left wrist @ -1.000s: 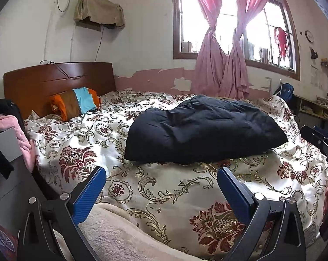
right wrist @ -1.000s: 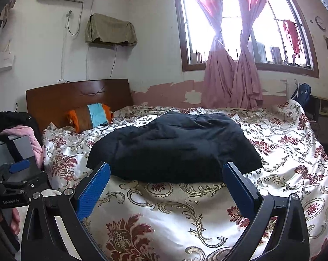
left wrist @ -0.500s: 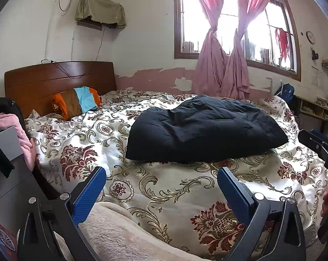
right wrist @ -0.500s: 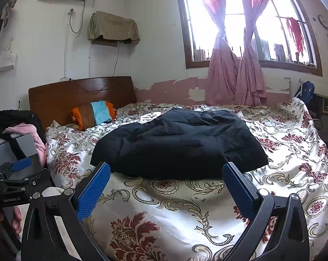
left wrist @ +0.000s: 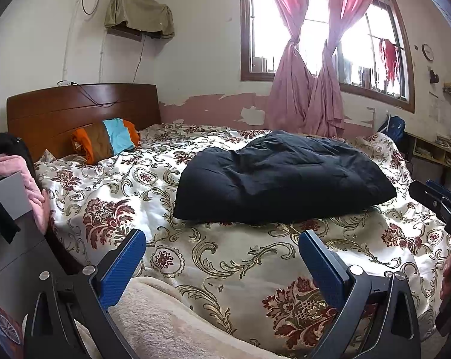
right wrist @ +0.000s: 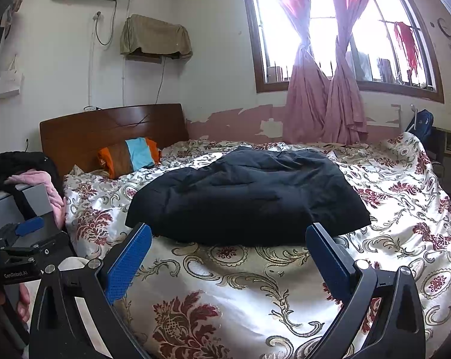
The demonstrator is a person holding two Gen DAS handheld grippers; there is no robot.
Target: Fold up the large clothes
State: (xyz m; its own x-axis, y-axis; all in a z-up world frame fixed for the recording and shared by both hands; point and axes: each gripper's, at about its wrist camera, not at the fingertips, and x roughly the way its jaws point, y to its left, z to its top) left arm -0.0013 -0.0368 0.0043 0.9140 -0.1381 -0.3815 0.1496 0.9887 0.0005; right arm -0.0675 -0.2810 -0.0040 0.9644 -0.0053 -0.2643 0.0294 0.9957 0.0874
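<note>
I have both tools up at the near edge of the bed [left wrist: 231,269], and neither is touching anything. My left tool [left wrist: 222,248] is spread wide with nothing between its blue pads [left wrist: 122,264]; it hangs over the patterned bedspread with a beige fleece blanket [left wrist: 165,323] just below it. My right tool [right wrist: 228,239] is likewise released, its pads wide apart and empty, pointed at the middle of the bed. The black garment [right wrist: 246,200] lies in a rumpled, puffy heap on the bedspread, roughly centred, well apart from both tools. Near the wooden headboard [right wrist: 105,125] I see an orange, brown and light-blue pillow [right wrist: 129,155]. At the left edge of the right view I can see the other handheld unit [right wrist: 19,248] and part of a hand [right wrist: 22,302] holding it.
</note>
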